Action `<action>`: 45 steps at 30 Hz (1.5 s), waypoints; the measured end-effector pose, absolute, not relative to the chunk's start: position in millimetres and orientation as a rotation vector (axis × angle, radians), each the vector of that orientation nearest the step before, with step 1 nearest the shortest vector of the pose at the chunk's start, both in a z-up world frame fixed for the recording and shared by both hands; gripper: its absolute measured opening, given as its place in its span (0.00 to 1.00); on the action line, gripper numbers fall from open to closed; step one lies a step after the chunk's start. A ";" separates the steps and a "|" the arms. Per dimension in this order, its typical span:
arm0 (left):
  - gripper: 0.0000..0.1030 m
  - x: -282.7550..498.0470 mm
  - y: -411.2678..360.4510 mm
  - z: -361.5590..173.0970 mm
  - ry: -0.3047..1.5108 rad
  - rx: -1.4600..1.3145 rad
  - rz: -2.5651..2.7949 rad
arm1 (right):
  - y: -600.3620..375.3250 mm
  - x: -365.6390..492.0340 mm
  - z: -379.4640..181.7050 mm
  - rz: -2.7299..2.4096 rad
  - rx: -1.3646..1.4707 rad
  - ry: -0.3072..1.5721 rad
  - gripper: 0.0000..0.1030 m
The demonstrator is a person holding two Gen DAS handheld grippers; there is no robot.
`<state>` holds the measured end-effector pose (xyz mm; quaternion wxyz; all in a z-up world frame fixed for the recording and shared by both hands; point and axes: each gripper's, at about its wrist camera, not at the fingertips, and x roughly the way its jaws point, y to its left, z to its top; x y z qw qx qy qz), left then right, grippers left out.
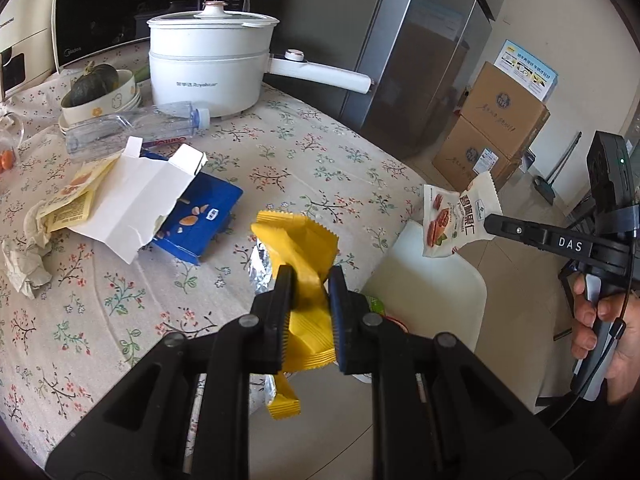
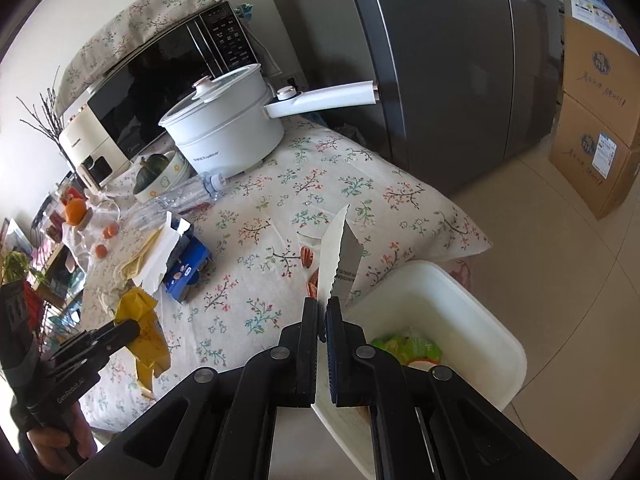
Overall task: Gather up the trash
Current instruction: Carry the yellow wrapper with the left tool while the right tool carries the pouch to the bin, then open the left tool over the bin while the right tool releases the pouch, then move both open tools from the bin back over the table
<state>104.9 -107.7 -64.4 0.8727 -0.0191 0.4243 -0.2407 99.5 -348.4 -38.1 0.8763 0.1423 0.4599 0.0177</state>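
Trash in both grippers, more on the table point(image 1: 320, 152). Yellow wrapper point(image 1: 304, 248) pinched between the fingers of the left gripper point(image 1: 310, 280), nearly closed on it, held above the table edge; foil lining visible only in the left view. White snack bag point(image 1: 456, 216) clamped in the right gripper point(image 2: 322, 304), fingers almost together on its serrated edge, held over the near table edge beside the white bin point(image 2: 472, 312).

Only in the right view: inside of the bin, with green wrappers point(image 2: 404, 346) at the bottom. In the left view, only the bin's rim point(image 1: 440, 264), and the printed front of the bag.

Left on the table: torn blue box point(image 1: 200, 216) with white flap, beside it yellow packets point(image 1: 76, 196), crumpled tissue point(image 1: 24, 264), an empty bottle point(image 1: 136, 128) lying on its side before the white pot point(image 1: 208, 64).
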 end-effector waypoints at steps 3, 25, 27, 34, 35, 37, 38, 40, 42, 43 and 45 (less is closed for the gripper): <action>0.19 97.1 -130.3 -67.9 0.879 0.000 -0.545 | -361.1 90.0 -47.6 0.022 0.305 0.999 0.05; 0.19 94.2 -247.7 -96.2 0.847 0.079 -0.699 | -429.8 58.1 -86.5 -0.086 0.372 1.124 0.06; 0.19 96.9 -252.4 -99.8 0.844 0.083 -0.708 | -433.9 57.4 -88.9 -0.095 0.374 1.132 0.06; 0.61 101.5 -260.2 -109.4 0.853 0.174 -0.607 | -442.4 57.7 -97.8 -0.125 0.395 1.166 0.22; 0.64 101.5 -259.2 -109.9 0.857 0.186 -0.592 | -443.1 57.6 -99.2 -0.141 0.391 1.175 0.35; 0.68 102.4 -255.3 -111.8 0.876 0.199 -0.568 | -445.7 57.5 -101.1 -0.167 0.394 1.179 0.54; 0.72 103.0 -252.7 -112.1 0.884 0.198 -0.557 | -446.3 57.6 -101.3 -0.172 0.395 1.179 0.56; 0.75 104.3 -247.0 -113.2 0.896 0.190 -0.546 | -446.1 58.3 -101.4 -0.172 0.388 1.182 0.56; 0.78 105.8 -242.2 -113.1 0.909 0.188 -0.532 | -444.8 58.6 -100.9 -0.176 0.377 1.183 0.58; 0.79 106.6 -240.4 -112.7 0.911 0.188 -0.524 | -443.9 58.7 -100.6 -0.177 0.372 1.183 0.59; 0.80 107.7 -236.0 -111.6 0.914 0.184 -0.511 | -442.0 58.7 -100.0 -0.178 0.365 1.183 0.60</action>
